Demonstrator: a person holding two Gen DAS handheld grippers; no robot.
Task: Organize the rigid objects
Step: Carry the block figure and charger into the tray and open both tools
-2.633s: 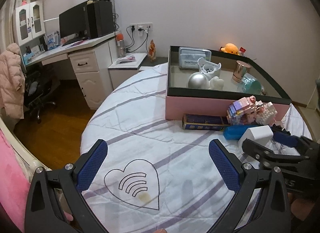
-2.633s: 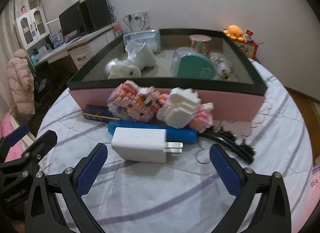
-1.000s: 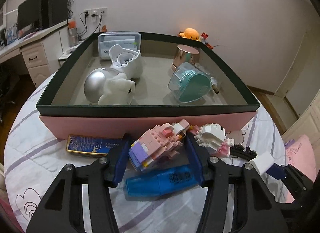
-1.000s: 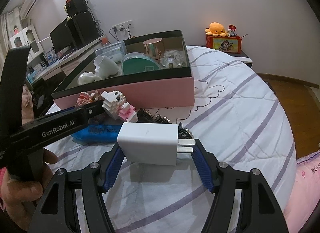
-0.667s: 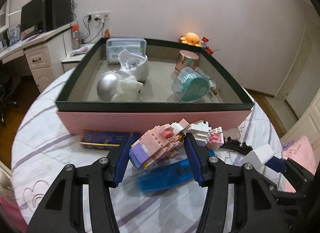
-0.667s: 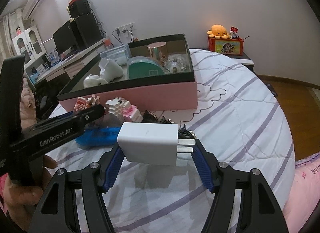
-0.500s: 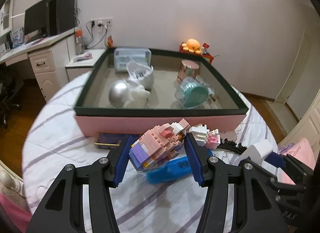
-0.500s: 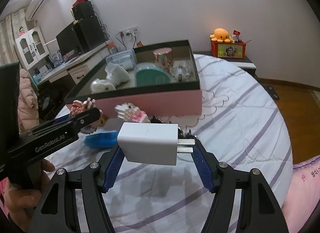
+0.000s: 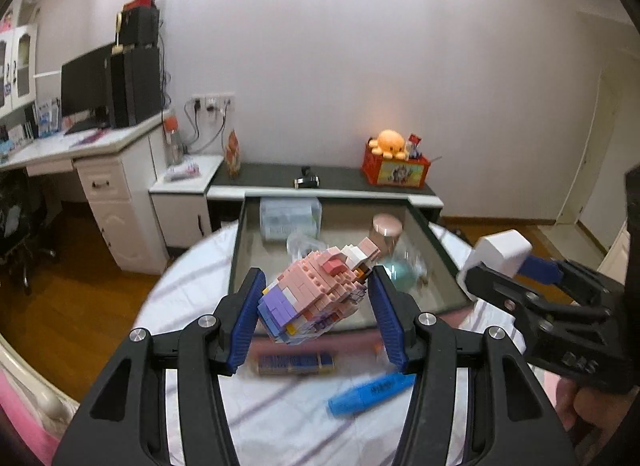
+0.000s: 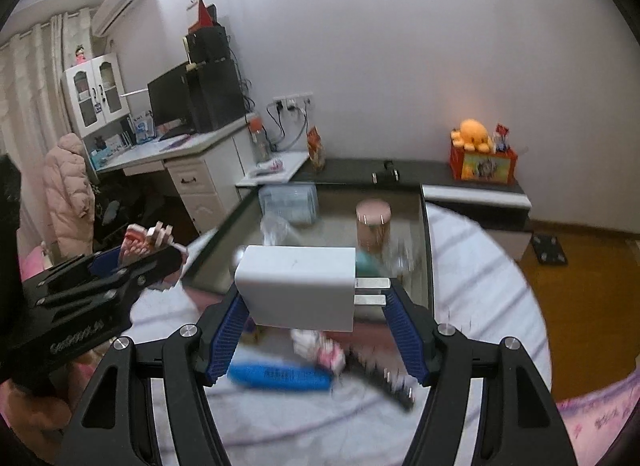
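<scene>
The left gripper pinches the pink block toy and the right gripper pinches the white charger, both held high above the box so they can go inside.

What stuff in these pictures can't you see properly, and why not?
- Left wrist view: the pink and purple brick toy, clamped in the left gripper, hides much of the tray's inside.
- Right wrist view: the white plug charger in the right gripper covers the teal thing behind it.
- Right wrist view: the blue case and black comb are smeared by motion.
- Both views: the clear box's label is too blurry to read.
</scene>
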